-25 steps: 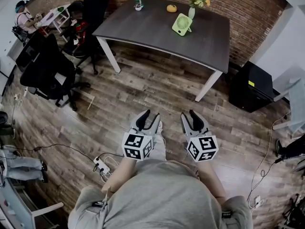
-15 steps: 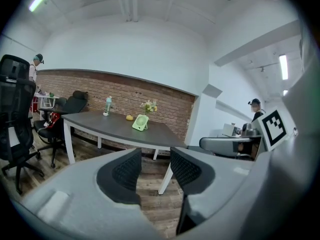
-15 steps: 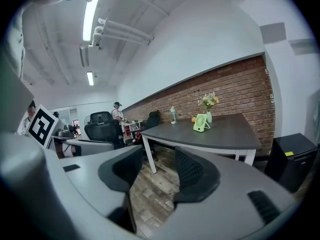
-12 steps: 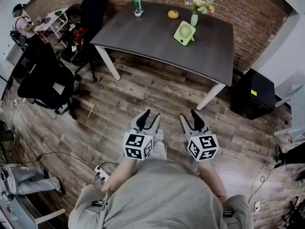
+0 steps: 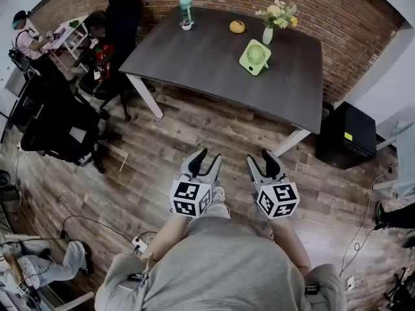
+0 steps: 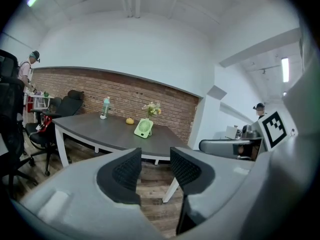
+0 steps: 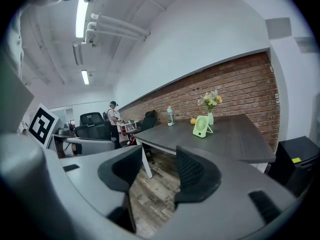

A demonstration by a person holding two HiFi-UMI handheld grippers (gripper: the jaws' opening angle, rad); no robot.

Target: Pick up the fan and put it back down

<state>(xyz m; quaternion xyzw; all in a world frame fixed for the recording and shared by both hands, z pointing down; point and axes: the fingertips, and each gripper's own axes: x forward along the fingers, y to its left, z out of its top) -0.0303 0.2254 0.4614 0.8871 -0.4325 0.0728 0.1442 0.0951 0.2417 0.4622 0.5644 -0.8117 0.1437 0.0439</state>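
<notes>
The fan (image 5: 255, 57) is small and light green and stands upright on the dark table (image 5: 194, 50), towards its right end. It also shows far ahead in the left gripper view (image 6: 144, 128) and the right gripper view (image 7: 201, 126). My left gripper (image 5: 206, 159) and right gripper (image 5: 259, 159) are held side by side in front of my body, over the wooden floor and well short of the table. Both point at the table. Their jaws have just been opening and now stand open, with nothing between the left gripper (image 6: 154, 171) pads or the right gripper (image 7: 156, 176) pads.
On the table behind the fan are a bottle (image 5: 186, 0), an orange fruit (image 5: 237, 26) and a vase of flowers (image 5: 268, 34). Black office chairs (image 5: 58, 122) stand left of the table, a black cabinet (image 5: 347, 141) to its right. A power strip (image 5: 137, 243) with cables lies on the floor.
The table and fan have come nearer in the head view as I walk towards them. Both grippers keep their place in front of me, the right one's jaws slightly wider.
</notes>
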